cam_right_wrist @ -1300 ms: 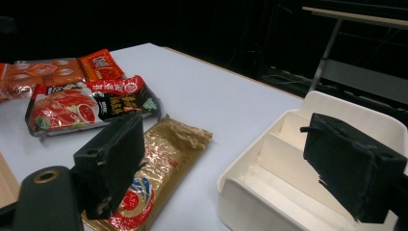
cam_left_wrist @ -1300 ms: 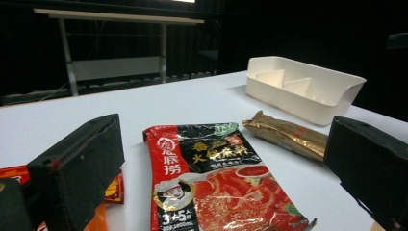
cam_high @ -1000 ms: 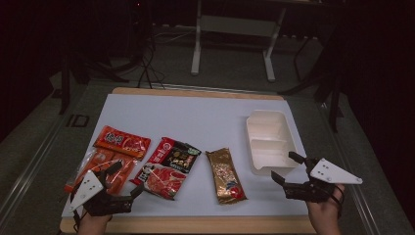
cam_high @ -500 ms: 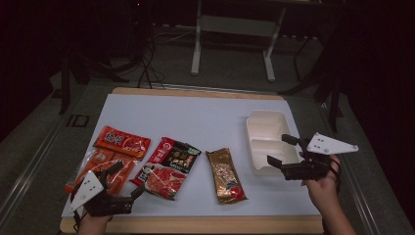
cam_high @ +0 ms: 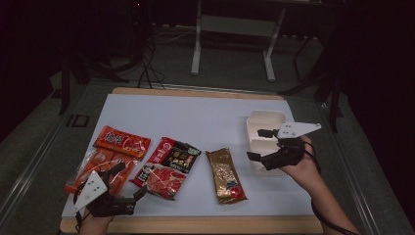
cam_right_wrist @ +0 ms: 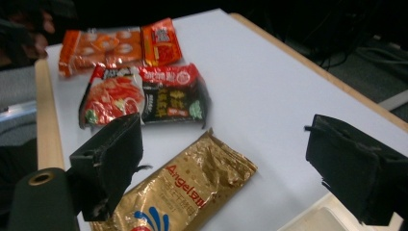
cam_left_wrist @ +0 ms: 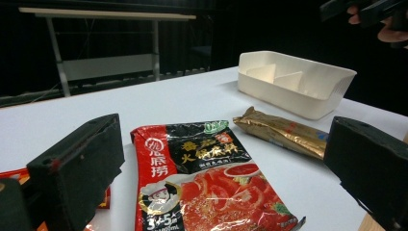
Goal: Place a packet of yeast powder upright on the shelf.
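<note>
Several snack packets lie on the white table top (cam_high: 205, 117): a gold packet (cam_high: 225, 175), a red-and-black packet (cam_high: 166, 166), a red-orange packet (cam_high: 122, 142) and a clear orange packet (cam_high: 95, 169). A white divided tray (cam_high: 266, 122) stands at the right. My left gripper (cam_high: 128, 182) is open near the front left corner, its jaws pointing at the red-and-black packet (cam_left_wrist: 202, 178). My right gripper (cam_high: 259, 144) is open and empty, held above the tray's left edge. From it I look down on the gold packet (cam_right_wrist: 187, 192).
The table's wooden front edge (cam_high: 195, 224) runs just below my left gripper. Dark floor, cables and a metal table frame (cam_high: 230, 29) lie beyond the far edge. The tray (cam_left_wrist: 298, 82) has inner dividers and nothing in it.
My right gripper has risen from the table's front right and moved forward and left, over the tray's left side. The left gripper has stayed put.
</note>
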The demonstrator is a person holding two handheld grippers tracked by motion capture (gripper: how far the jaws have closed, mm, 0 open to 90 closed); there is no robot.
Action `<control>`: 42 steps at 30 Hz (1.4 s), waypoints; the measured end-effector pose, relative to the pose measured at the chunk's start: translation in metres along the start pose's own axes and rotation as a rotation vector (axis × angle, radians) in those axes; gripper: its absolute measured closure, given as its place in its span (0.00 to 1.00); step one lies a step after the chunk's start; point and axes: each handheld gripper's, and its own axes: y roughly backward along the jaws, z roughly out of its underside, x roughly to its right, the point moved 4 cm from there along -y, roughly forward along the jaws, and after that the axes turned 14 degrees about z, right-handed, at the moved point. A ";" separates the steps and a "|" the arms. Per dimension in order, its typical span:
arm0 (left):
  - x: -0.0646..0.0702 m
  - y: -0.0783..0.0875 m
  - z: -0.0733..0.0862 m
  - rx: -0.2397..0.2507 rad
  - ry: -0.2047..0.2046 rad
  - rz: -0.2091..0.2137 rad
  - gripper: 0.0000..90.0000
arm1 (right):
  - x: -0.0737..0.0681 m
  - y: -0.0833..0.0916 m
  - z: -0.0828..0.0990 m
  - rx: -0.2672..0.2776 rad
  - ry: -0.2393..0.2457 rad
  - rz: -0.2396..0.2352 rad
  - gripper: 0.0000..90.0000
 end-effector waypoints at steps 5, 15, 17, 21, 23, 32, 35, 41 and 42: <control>0.000 -0.001 0.001 -0.003 -0.003 0.004 0.01 | -0.004 -0.019 -0.002 -0.058 0.026 -0.046 0.17; 0.000 -0.001 0.002 -0.008 -0.002 0.009 0.01 | -0.009 -0.061 -0.003 -0.160 0.048 -0.108 0.21; 0.000 -0.001 0.002 -0.009 -0.002 0.010 0.01 | -0.010 -0.065 -0.002 -0.171 0.052 -0.113 0.21; 0.000 -0.002 0.003 -0.017 -0.004 0.012 0.01 | -0.012 -0.083 0.003 -0.230 0.078 -0.124 0.23; 0.000 -0.002 0.003 -0.019 -0.006 0.014 0.01 | -0.011 -0.093 0.006 -0.272 0.093 -0.120 0.24; 0.000 -0.002 0.004 -0.023 -0.009 0.015 0.01 | -0.005 -0.119 0.014 -0.376 0.109 -0.113 0.26; 0.000 -0.002 0.004 -0.023 -0.010 0.015 0.01 | -0.007 -0.125 0.017 -0.405 0.122 -0.122 0.27; 0.000 -0.002 0.004 -0.030 -0.010 0.017 0.01 | -0.007 -0.142 0.024 -0.472 0.161 -0.099 0.28; 0.000 -0.002 0.004 -0.030 -0.011 0.017 0.01 | -0.005 -0.145 0.025 -0.484 0.168 -0.089 0.28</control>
